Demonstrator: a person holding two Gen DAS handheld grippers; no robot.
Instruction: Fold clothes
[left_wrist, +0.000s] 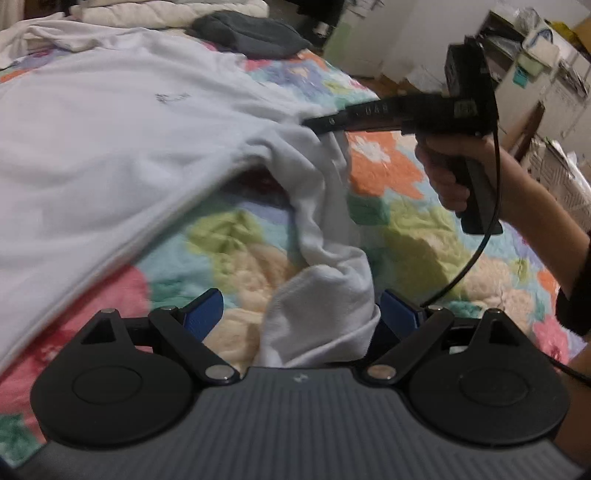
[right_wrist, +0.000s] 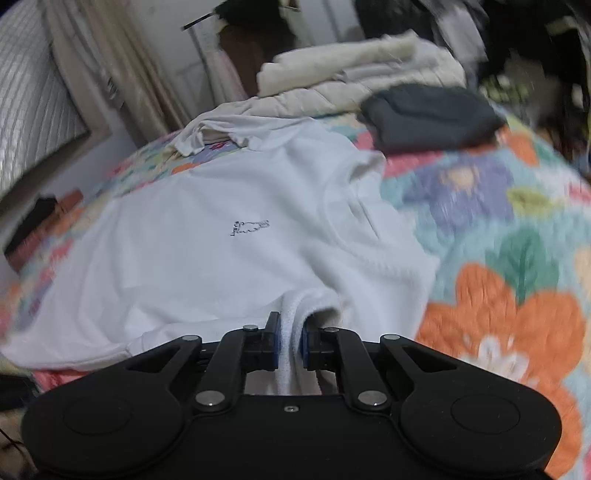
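Shirt: the white shirt (left_wrist: 110, 147) covers the upper left of your frame.
Sleeve: the sleeve (left_wrist: 325, 306) hangs loose between your left gripper (left_wrist: 301, 314) pads, untouched.
Right gripper: your right gripper (left_wrist: 314, 123), centre right, pinches the shirt edge.
Quilt: the floral quilt (left_wrist: 406, 229) lies beneath.

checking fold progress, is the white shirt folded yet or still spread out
Mostly spread. The white shirt lies flat on the floral quilt, print up; only one edge is lifted, pinched by the right gripper.

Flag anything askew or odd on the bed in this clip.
The white shirt lies skewed, its sleeve bunched between the left gripper's open jaws. The right gripper pinches a fold. Nothing looks damaged.
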